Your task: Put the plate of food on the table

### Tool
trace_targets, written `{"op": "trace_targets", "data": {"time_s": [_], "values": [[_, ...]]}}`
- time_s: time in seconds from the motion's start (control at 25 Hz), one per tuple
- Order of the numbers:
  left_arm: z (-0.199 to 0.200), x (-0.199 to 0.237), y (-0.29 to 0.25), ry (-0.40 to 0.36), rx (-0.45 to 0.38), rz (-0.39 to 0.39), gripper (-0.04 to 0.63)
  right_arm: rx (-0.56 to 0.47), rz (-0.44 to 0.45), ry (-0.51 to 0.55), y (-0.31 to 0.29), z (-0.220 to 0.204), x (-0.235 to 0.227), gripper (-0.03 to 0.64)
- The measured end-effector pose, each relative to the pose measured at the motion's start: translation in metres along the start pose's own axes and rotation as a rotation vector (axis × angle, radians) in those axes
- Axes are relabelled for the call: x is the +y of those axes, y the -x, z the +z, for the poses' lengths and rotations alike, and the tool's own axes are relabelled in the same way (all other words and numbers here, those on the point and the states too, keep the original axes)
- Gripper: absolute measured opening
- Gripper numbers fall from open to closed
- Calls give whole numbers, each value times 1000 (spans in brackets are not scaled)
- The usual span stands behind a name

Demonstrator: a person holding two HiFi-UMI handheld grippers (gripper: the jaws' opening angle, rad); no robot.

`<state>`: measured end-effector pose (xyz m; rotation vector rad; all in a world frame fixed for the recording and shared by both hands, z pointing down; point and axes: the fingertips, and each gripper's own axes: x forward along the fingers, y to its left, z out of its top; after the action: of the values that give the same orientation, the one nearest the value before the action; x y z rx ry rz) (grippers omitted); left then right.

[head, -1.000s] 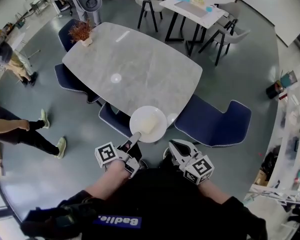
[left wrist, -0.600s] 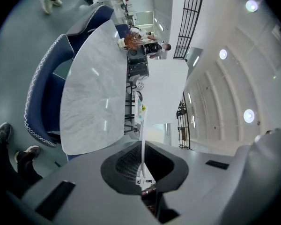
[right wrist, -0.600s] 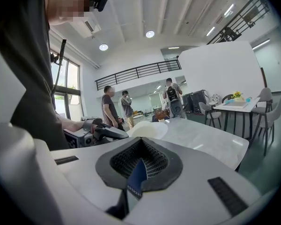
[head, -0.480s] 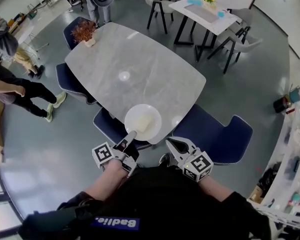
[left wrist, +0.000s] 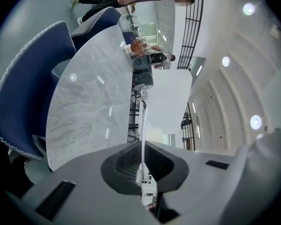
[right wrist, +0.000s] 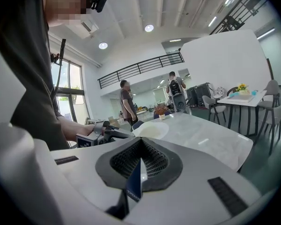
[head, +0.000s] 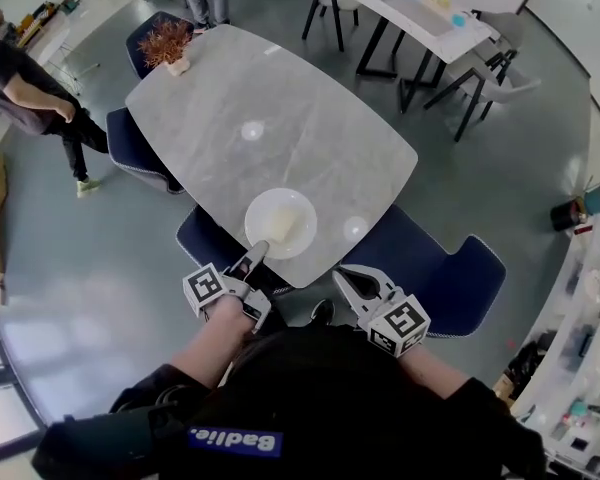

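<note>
A white plate (head: 267, 206) with a pale piece of food (head: 287, 224) is over the near end of the grey marble table (head: 280, 118). Whether it rests on the top I cannot tell. My left gripper (head: 258, 254) is shut on the plate's near rim. In the left gripper view the plate (left wrist: 143, 121) shows edge-on as a thin white line between the pads. My right gripper (head: 342, 276) hangs shut and empty to the right, short of the table edge. From the right gripper view I see the plate (right wrist: 152, 130) and the left gripper (right wrist: 103, 135).
Blue chairs (head: 440, 268) (head: 205, 243) are tucked in at the near end of the table. A small potted plant (head: 170, 43) stands at its far end. A person (head: 30, 78) stands at the left. A white table (head: 430, 8) with chairs is behind.
The plate in my left gripper has moved forward from the table's near edge to over the tabletop. The right gripper has followed, staying shut.
</note>
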<state>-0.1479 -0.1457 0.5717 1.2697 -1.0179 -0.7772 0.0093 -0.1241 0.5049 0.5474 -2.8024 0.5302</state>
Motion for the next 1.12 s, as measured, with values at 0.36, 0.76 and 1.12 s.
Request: {"op": "trace_targets", "data": {"time_s": [0.36,0.76,1.12], "values": [[51,55,-49,19,29,8,15,25,-138,-28,-14,5,-26,10],[89,131,-103,24,32,88,15,52,-266,-86,-8,-20,-40,10],[106,179,-132,-46,38,152,15,63,-323,-106,1,-25,-41,11]]}}
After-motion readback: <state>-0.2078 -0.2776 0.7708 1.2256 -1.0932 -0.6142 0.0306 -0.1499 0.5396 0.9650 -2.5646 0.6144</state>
